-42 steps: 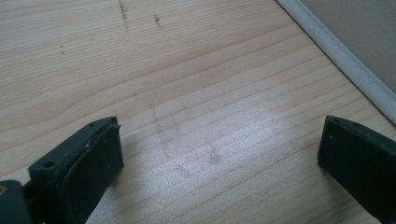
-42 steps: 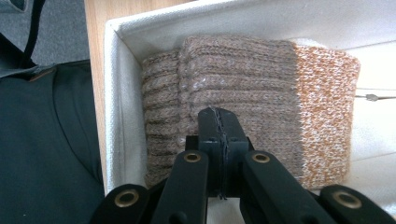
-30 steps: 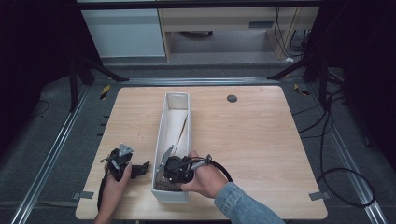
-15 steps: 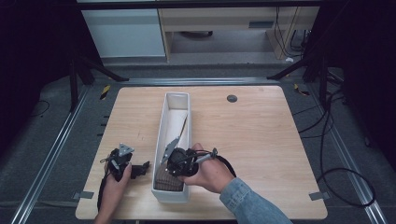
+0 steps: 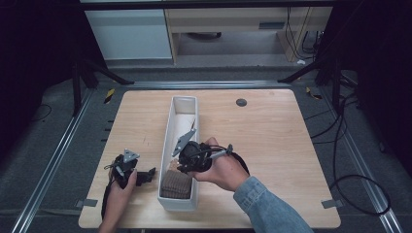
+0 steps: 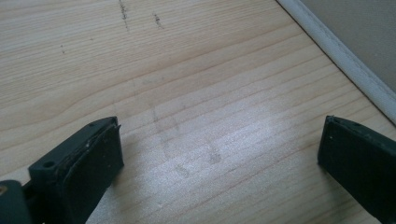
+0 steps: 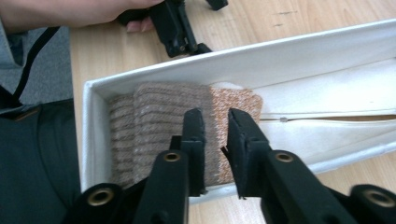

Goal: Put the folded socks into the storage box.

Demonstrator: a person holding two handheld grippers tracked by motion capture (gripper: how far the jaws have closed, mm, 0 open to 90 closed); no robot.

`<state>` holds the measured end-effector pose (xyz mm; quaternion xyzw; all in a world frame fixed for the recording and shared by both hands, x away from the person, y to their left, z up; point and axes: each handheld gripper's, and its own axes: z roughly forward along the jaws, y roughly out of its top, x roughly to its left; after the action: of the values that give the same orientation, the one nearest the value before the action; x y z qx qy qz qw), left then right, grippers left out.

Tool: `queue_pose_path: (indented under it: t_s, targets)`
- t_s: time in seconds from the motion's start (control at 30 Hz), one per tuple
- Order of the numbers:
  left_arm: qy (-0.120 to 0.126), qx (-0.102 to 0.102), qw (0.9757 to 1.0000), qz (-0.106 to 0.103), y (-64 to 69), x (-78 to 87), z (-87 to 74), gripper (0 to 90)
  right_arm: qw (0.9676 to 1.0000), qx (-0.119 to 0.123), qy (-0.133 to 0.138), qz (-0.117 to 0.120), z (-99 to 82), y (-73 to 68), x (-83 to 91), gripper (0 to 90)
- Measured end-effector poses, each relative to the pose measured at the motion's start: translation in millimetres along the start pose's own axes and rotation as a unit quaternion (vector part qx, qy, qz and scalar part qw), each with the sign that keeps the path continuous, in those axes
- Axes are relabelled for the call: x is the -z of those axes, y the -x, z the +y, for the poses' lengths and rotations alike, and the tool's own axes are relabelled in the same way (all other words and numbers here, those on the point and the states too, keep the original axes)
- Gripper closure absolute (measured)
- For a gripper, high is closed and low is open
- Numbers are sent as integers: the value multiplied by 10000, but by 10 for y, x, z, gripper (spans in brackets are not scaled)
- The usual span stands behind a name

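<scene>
Two knit cloths (image 7: 187, 126) sit packed at the near end of the white bin (image 5: 167, 141); right gripper (image 7: 215, 122) jaws have just been opening, nothing between them. Lift straight up to avoid snagging. Left gripper (image 6: 219, 154) rests wide open on the counter (image 5: 282, 145).

The long white bin (image 5: 180, 145) splits the table (image 5: 272, 145) lengthwise; folded knitted cloths (image 5: 176, 183) pack its near end, while the far stretch looks mostly free. Right of the bin the tabletop lies open, with a small dark disc (image 5: 241, 102) near the far edge
</scene>
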<state>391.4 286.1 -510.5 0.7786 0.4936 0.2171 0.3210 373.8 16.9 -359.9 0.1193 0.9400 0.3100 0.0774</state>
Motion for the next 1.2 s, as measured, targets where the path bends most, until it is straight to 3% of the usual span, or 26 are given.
queue_pose_path:
  t_s: [0.17,0.3,0.7,0.97,1.2]
  targets:
    - [-9,-2,10000,3,0,1,1,0,9999,-85,31,-131,-6,53,-21,633]
    - [0,1,10000,0,0,0,0,0,9994,-175,79,-282,-20,100,-28,489]
    - [-10,-2,10000,4,0,1,1,0,9932,-570,427,-924,-69,227,37,141]
    - [-9,18,10000,4,2,-1,2,0,9870,-785,708,-1208,-145,357,143,78]
    - [-11,14,10000,2,2,0,2,0,9843,-611,868,-1410,-199,385,199,55]
